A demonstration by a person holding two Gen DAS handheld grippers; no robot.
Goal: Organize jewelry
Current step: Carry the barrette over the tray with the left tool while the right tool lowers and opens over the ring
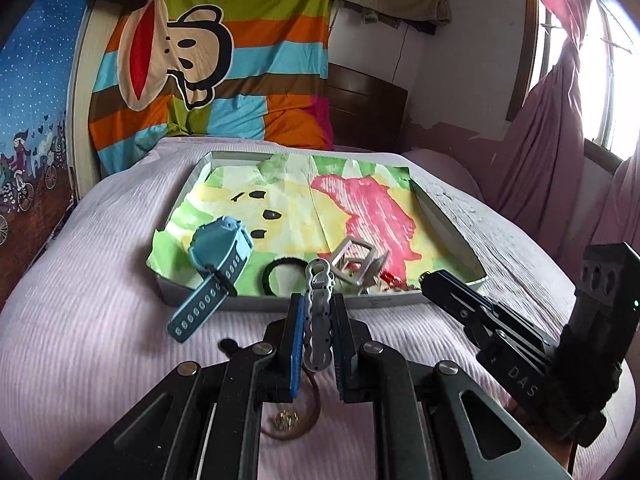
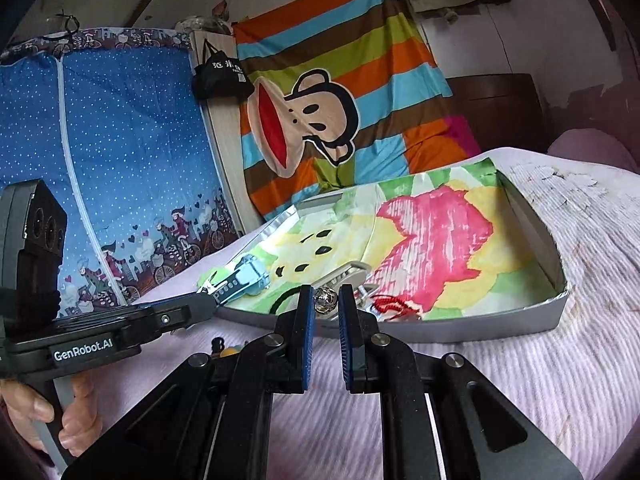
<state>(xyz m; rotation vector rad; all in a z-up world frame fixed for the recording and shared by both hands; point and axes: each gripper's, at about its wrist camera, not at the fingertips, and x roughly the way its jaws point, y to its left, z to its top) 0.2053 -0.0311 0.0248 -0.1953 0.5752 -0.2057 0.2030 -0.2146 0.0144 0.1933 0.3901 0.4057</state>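
Observation:
My left gripper (image 1: 317,300) is shut on a silver wavy hair clip (image 1: 318,332), held just before the front wall of a grey tray (image 1: 256,303) lined with colourful painted paper. Inside the tray lie a blue watch (image 1: 218,254) whose strap hangs over the front rim, a black hair tie (image 1: 276,276), a silver buckle-like piece (image 1: 354,264) and something red (image 1: 390,278). My right gripper (image 2: 325,292) stands slightly open at the tray's (image 2: 480,324) front wall, and a small silver bead (image 2: 326,300) shows beyond its tips. A brown band with a gold charm (image 1: 288,420) lies on the bed under my left gripper.
The tray rests on a pink ribbed bedspread (image 1: 100,340). A striped monkey-print sheet (image 1: 208,60) and a dark headboard (image 1: 364,104) stand behind it. A person's hand (image 2: 40,412) grips the left gripper's handle. Pink curtains (image 1: 560,100) hang at the right.

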